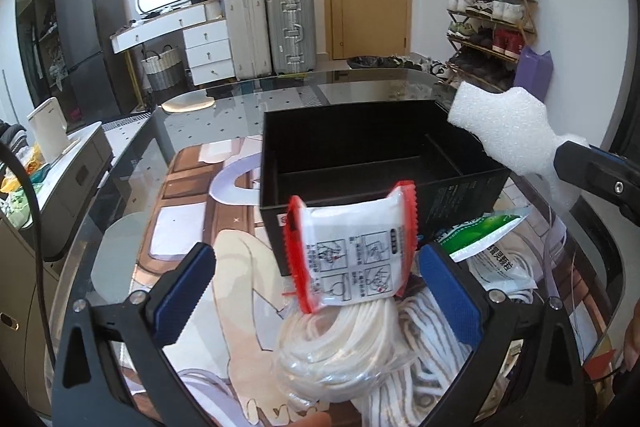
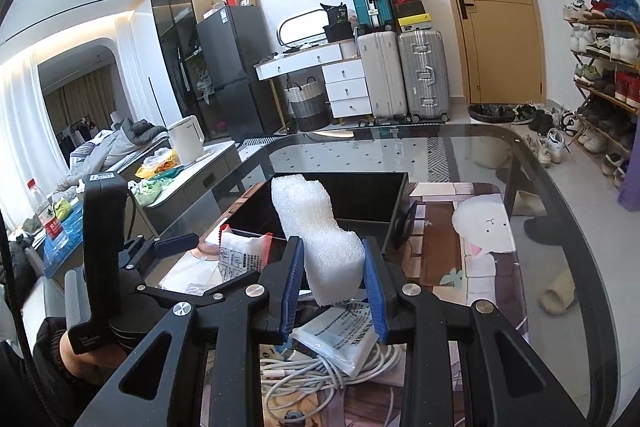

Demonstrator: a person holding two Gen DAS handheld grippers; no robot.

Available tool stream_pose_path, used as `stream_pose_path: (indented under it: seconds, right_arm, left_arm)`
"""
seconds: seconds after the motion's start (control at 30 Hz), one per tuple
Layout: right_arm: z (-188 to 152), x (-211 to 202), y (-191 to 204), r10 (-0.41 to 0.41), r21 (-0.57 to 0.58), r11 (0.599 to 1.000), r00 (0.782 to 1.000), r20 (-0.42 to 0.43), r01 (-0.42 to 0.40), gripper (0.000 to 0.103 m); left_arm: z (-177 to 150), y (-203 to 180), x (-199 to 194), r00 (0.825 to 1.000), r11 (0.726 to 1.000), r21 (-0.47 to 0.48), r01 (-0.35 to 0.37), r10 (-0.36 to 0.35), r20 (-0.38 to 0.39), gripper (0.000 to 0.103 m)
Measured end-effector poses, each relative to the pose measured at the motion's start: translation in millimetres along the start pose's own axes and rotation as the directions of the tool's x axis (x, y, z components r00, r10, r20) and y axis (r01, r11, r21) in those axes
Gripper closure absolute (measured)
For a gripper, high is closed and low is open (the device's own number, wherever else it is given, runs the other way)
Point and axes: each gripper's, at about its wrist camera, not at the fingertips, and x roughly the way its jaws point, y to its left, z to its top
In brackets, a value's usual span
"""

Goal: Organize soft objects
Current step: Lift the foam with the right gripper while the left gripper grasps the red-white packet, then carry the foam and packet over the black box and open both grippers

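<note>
Glass desk [image 2: 520, 163] with a cartoon mat under the pane, black box [image 1: 360, 147] sitting open in the middle with dividers inside, nothing visible in the compartments from here. Suitcases [image 1: 268, 27], white drawers and a shoe rack [image 1: 488, 23] along the far wall, well apart from the action. Right in front of the box: red-edged packet [image 1: 352, 259] propped up against the box's near wall, resting on a bagged coil of white rope [image 1: 344, 343], so the box front is partly blocked. Green-and-white packet [image 1: 484, 231] just beside that, on top of loose white cables [image 2: 320, 379]. Left tongs [image 1: 316, 291] spread wide on either side of the red-edged packet, pads not pressing on it, nothing held. Right tongs [image 2: 332, 267] clamped narrow on a white foam block [image 2: 316, 227], lifted clear of the desk over the box's near right corner. Print on the packets too small to read; lower part of the rope cut off by the frame.
</note>
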Motion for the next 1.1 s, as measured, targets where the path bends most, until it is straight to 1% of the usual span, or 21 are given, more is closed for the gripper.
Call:
stream_pose_path:
  seconds: [0.03, 0.07, 0.1, 0.13, 0.2, 0.23, 0.3, 0.47, 0.7, 0.97, 1.1]
  right_arm:
    - [0, 1, -1, -0.001, 0.002, 1.000, 1.000, -0.002, 0.001, 0.073]
    - [-1, 1, 0, -0.002, 0.002, 1.000, 1.000, -0.003, 0.002, 0.073]
    - [-1, -1, 2, -0.002, 0.003, 1.000, 1.000, -0.005, 0.002, 0.073]
    - [-1, 0, 2, -0.002, 0.004, 1.000, 1.000, -0.007, 0.002, 0.073]
    - [-2, 1, 4, -0.001, 0.001, 1.000, 1.000, -0.012, 0.001, 0.073]
    - [-1, 2, 4, -0.001, 0.001, 1.000, 1.000, -0.013, 0.001, 0.073]
    - [-1, 1, 5, 0.001, 0.000, 1.000, 1.000, -0.011, -0.001, 0.073]
    - [0, 0, 6, -0.001, -0.005, 1.000, 1.000, -0.001, 0.001, 0.073]
    - [4, 2, 4, -0.011, -0.003, 1.000, 1.000, 0.011, 0.011, 0.073]
    - [16, 15, 2, -0.017, -0.008, 1.000, 1.000, 0.011, 0.017, 0.073]
    - [24, 25, 3, -0.018, -0.011, 1.000, 1.000, 0.010, 0.019, 0.073]
  left_arm:
    - [0, -1, 0, 1.000, 1.000, 0.005, 0.010, -0.010, -0.003, 0.013]
    - [1, -1, 1, 1.000, 1.000, 0.007, 0.020, -0.020, -0.008, 0.018]
    - [0, -1, 2, 0.999, 0.999, 0.008, 0.043, -0.043, -0.017, 0.027]
    - [0, -2, 2, 0.998, 0.998, 0.006, 0.062, -0.062, -0.023, 0.039]
    - [-1, -3, 2, 0.996, 0.996, 0.001, 0.086, -0.086, -0.031, 0.051]
    - [-1, -3, 0, 0.996, 0.996, 0.006, 0.086, -0.086, -0.026, 0.055]
    - [-2, -2, -5, 0.995, 0.995, 0.007, 0.096, -0.096, -0.012, 0.056]
    - [1, 8, -21, 0.991, 0.991, -0.024, 0.128, -0.128, 0.026, 0.057]
    - [17, 19, -41, 0.985, 0.986, -0.057, 0.155, -0.150, 0.088, 0.057]
    - [38, 22, -41, 0.981, 0.986, -0.048, 0.157, -0.150, 0.123, 0.057]
    - [50, 23, -33, 0.980, 0.986, -0.046, 0.162, -0.155, 0.128, 0.057]
